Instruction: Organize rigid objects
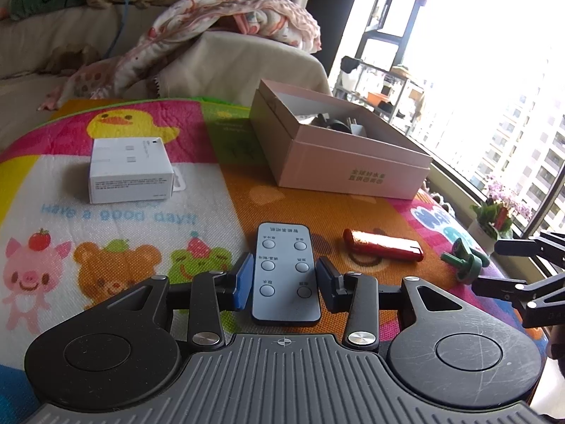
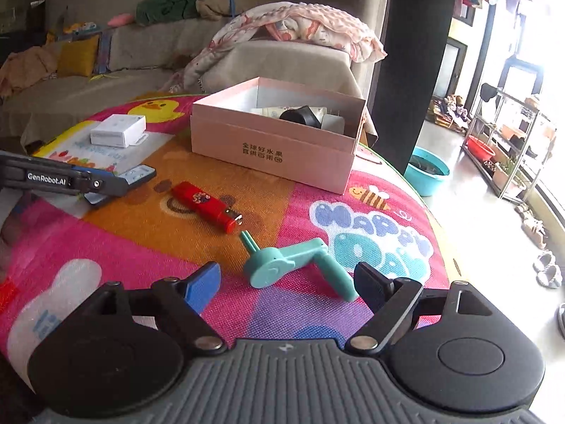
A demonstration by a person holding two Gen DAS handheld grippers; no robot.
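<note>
A grey remote control (image 1: 285,265) lies flat between the blue pads of my left gripper (image 1: 285,282), which is shut on its long sides. From the right wrist view the remote (image 2: 137,175) sticks out of the left gripper (image 2: 106,189). My right gripper (image 2: 287,275) is open, with a teal crank-shaped piece (image 2: 293,265) lying on the mat between its fingers, untouched. The same piece (image 1: 466,261) shows by the right gripper (image 1: 487,268) at the frame's right edge. A red lighter (image 2: 206,206) (image 1: 383,245) lies between the two grippers. The pink open box (image 2: 272,152) (image 1: 353,173) stands behind, holding a few items.
A small white carton (image 1: 130,169) (image 2: 118,129) sits at the back left on the colourful cartoon mat (image 2: 353,219). The round table's edge curves off to the right. A teal basin (image 2: 427,173) stands on the floor. A sofa with a blanket (image 2: 300,24) is behind.
</note>
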